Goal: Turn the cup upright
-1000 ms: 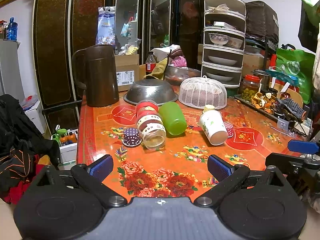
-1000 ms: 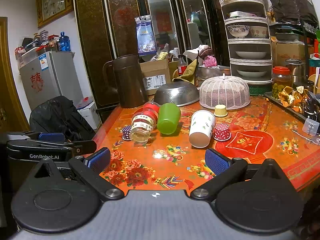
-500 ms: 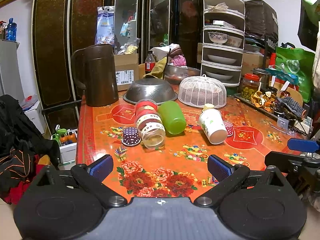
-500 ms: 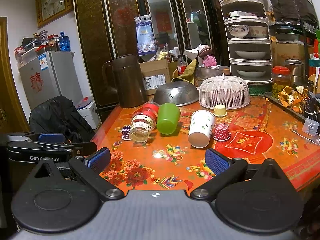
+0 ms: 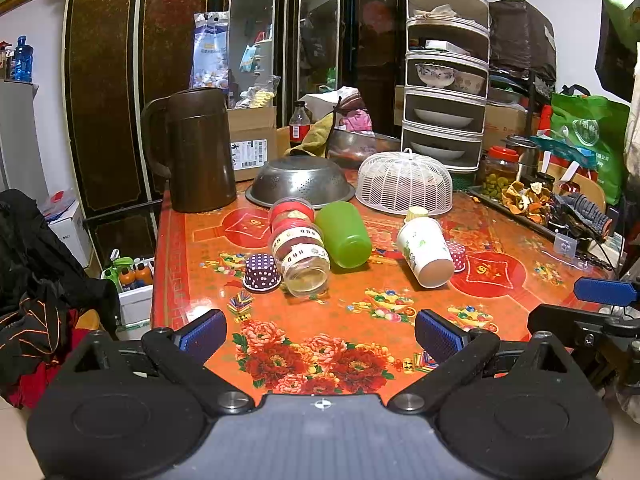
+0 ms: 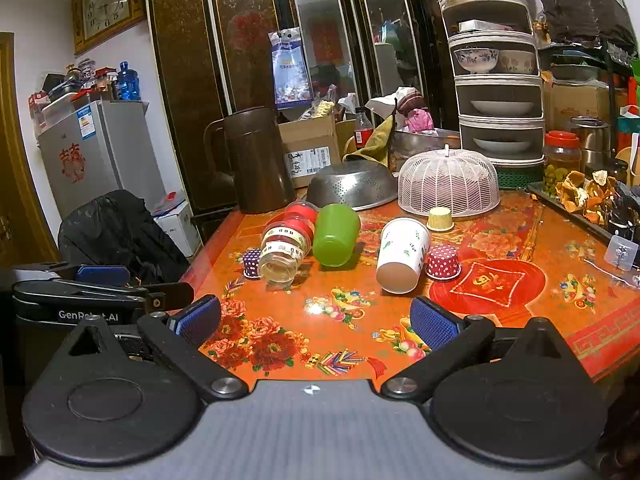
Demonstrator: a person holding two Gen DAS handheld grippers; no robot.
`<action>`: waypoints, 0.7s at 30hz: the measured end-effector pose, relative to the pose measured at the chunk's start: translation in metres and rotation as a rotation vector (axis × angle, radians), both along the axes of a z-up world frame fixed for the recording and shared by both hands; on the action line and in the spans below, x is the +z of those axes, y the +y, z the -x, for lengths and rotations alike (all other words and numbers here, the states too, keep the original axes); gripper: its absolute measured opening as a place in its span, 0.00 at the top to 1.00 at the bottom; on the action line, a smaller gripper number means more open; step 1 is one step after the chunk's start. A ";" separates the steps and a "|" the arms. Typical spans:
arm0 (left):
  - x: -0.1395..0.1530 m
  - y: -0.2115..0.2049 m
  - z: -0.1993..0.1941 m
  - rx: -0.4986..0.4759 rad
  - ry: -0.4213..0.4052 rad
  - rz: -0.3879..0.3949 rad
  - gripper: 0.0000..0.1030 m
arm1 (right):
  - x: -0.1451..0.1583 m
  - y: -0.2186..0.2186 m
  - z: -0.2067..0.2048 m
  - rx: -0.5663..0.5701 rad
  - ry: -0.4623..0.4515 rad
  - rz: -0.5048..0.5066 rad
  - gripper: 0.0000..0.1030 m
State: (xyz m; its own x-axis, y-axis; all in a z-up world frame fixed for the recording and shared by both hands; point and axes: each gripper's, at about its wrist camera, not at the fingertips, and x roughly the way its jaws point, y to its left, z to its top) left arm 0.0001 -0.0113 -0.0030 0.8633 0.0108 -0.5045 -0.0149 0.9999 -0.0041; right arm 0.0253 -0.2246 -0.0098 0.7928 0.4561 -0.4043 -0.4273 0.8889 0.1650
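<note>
A white paper cup with green leaf print [image 5: 425, 253] lies on its side on the red floral table [image 5: 320, 344], base toward me; it also shows in the right wrist view [image 6: 402, 254]. A green plastic cup [image 5: 345, 234] [image 6: 335, 234] lies on its side left of it. A clear jar with a red lid [image 5: 298, 252] [image 6: 286, 246] lies beside the green cup. My left gripper [image 5: 320, 330] is open and empty at the table's near edge. My right gripper [image 6: 314, 320] is open and empty, short of the cups.
Small cupcake liners: purple [image 5: 262, 272], red dotted [image 6: 442, 262], yellow [image 6: 440, 218]. Behind stand a brown jug [image 5: 198, 150], an upturned metal colander [image 5: 300, 180], a white mesh food cover [image 5: 404, 182] and a tiered dish rack [image 5: 446, 92]. A cluttered tray [image 5: 540, 208] lies right.
Both views have shifted very slightly; the cups and jar have not moved. Both grippers stay open.
</note>
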 end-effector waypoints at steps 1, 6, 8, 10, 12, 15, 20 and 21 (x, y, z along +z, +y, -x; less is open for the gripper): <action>0.000 0.000 0.000 0.000 0.000 0.000 0.02 | 0.000 0.000 0.000 0.000 0.000 0.000 0.01; 0.000 0.000 0.000 0.000 0.000 0.000 0.02 | 0.000 0.000 0.000 -0.001 0.000 0.000 0.01; 0.000 0.000 0.000 0.001 0.001 0.000 0.02 | 0.000 0.000 0.000 0.000 0.000 0.000 0.01; 0.000 0.000 0.000 0.000 0.001 0.000 0.02 | 0.001 0.000 0.000 -0.002 0.000 0.000 0.01; 0.000 0.000 0.000 0.000 0.000 -0.001 0.02 | 0.000 0.000 0.000 -0.002 0.000 -0.002 0.01; 0.000 0.000 0.000 0.001 0.001 0.001 0.02 | 0.000 0.000 0.000 -0.003 0.000 -0.001 0.01; 0.000 0.000 0.000 0.001 0.001 0.001 0.02 | -0.001 -0.001 0.000 -0.003 0.002 -0.001 0.01; 0.000 0.000 0.000 0.001 0.001 0.001 0.02 | -0.001 -0.001 -0.001 -0.003 0.002 -0.001 0.01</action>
State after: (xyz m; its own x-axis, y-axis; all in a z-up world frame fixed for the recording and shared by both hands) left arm 0.0001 -0.0115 -0.0032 0.8629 0.0115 -0.5052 -0.0162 0.9999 -0.0050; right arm 0.0258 -0.2252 -0.0109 0.7935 0.4539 -0.4054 -0.4240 0.8902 0.1668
